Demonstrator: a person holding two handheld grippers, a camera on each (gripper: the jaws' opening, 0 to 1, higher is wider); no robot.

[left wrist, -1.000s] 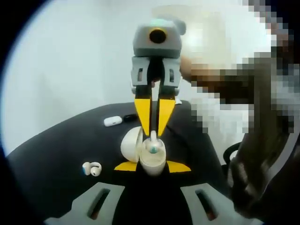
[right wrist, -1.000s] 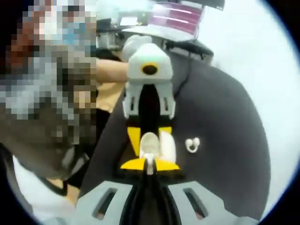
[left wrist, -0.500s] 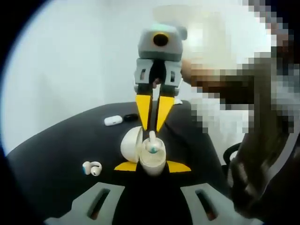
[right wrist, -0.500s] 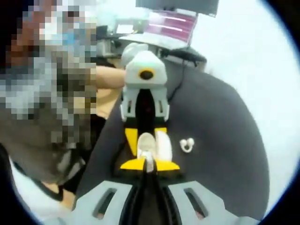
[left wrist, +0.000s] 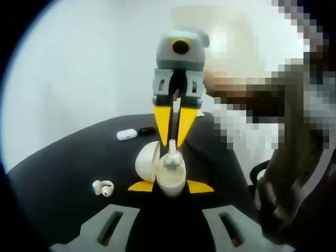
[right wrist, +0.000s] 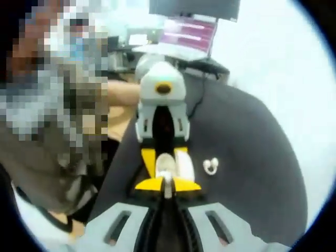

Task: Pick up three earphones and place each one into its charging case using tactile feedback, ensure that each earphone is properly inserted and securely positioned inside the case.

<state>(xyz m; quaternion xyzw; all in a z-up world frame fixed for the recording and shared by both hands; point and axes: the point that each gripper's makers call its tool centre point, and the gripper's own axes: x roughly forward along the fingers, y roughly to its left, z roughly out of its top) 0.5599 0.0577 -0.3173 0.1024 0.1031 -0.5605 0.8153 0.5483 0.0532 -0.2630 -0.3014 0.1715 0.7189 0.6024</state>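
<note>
Now | right gripper above open case | left gripper gripping case

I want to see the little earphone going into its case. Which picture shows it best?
The left gripper view: the earphone stands in the open case, just under the right gripper. In the right gripper view, that gripper's own fingers cover most of it, so mainly the case shows.

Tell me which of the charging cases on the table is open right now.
The cream case held in the left gripper has its lid flipped back, with an earphone standing in it. The small white case farther back lies shut.
</note>
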